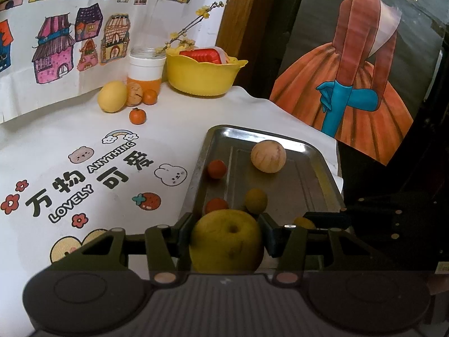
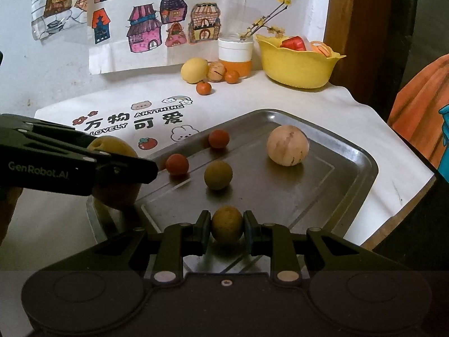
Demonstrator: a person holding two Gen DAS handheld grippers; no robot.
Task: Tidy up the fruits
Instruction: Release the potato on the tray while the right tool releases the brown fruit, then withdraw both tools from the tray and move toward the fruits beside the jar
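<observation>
White-clothed table [image 2: 350, 106] (printed cloth) bears metal tray [image 2: 362, 168], yellow bowl [image 2: 297, 67].

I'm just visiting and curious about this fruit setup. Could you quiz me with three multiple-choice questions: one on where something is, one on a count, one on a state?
1. Where is the yellow bowl?
A. on the tray
B. at the table's back, beside the jar
C. in a gripper

2. How many small red-orange fruits lie on the tray?
A. two
B. none
C. five

3. What is the right gripper doing?
A. hanging open
B. clamping a small yellow fruit
C. holding the jar

Answers:
1. B, it stands next to the jar.
2. A, two red ones show.
3. B, its fingers press the small yellow fruit from both sides.
</observation>
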